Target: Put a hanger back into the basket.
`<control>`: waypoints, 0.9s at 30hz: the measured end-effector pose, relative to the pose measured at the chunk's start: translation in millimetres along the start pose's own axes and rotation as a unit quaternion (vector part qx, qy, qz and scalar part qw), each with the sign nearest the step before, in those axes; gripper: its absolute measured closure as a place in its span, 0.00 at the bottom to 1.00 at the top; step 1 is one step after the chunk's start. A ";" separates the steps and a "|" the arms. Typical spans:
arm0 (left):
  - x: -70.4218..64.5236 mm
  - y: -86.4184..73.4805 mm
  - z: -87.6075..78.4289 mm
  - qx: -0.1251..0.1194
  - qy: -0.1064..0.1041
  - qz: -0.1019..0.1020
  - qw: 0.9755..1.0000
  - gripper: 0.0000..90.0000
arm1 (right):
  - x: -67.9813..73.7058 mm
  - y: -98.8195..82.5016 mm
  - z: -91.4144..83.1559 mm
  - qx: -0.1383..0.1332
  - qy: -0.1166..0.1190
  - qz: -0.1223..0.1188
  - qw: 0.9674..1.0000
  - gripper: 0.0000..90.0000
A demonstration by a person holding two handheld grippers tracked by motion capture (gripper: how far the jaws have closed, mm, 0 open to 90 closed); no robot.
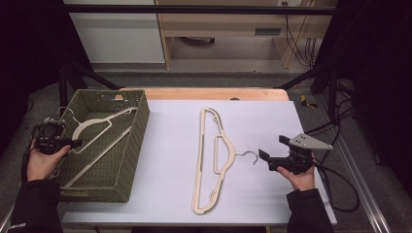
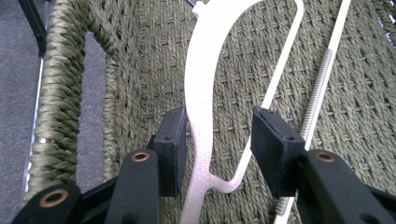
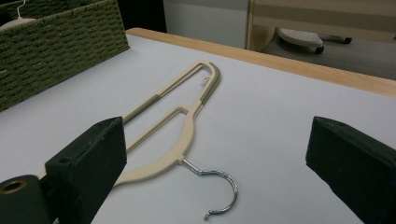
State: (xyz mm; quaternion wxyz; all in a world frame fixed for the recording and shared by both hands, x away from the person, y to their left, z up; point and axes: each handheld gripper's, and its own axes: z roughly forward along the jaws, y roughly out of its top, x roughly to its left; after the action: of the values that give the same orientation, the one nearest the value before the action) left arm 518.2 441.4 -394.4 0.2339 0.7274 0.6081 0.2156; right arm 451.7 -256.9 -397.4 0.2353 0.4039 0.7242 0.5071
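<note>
Left gripper view: left gripper [image 2: 219, 149] jaws part-open astride basket hanger [image 2: 201, 116]; right gripper [image 1: 274, 154] jaws wide, empty.

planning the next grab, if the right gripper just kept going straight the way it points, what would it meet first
Most likely the metal hook of the cream hanger lying on the white table. The right gripper stands open, aimed at it, with nothing between. Depth is hard to judge.

Hanger [image 1: 97, 127] in basket [image 1: 130, 160], left
</note>
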 end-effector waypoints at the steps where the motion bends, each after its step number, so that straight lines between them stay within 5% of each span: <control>1: 0.0 0.0 -0.3 0.000 0.000 -0.001 1.000 0.62 | 0.0 0.0 0.0 0.000 0.000 0.000 1.000 0.06; 7: 0.3 -0.4 -2.4 0.001 -0.006 -0.004 1.000 0.61 | 0.1 0.3 -0.3 -0.003 -0.001 0.000 1.000 0.06; 13: -5.4 0.0 -8.1 -0.007 -0.013 0.015 1.000 0.59 | 0.3 0.8 -1.3 -0.004 0.000 0.000 1.000 0.06; 19: -18.2 5.7 -29.2 -0.053 -0.024 0.039 0.998 0.51 | 0.4 1.3 -2.6 -0.006 0.001 0.000 1.000 0.06; 22: -29.2 9.2 -45.0 -0.095 -0.038 0.052 0.993 0.45 | 1.1 1.6 -3.1 -0.007 0.001 0.001 1.000 0.06; 27: -54.9 15.8 -71.7 -0.171 -0.069 0.071 0.980 0.33 | 1.7 1.4 -3.1 -0.006 0.003 0.002 1.000 0.06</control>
State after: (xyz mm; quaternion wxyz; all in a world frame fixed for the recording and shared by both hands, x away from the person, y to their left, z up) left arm 478.4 390.5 -329.4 0.3802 0.7313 0.4911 0.2818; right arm 448.9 -256.9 -394.8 0.2344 0.4021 0.7214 0.5128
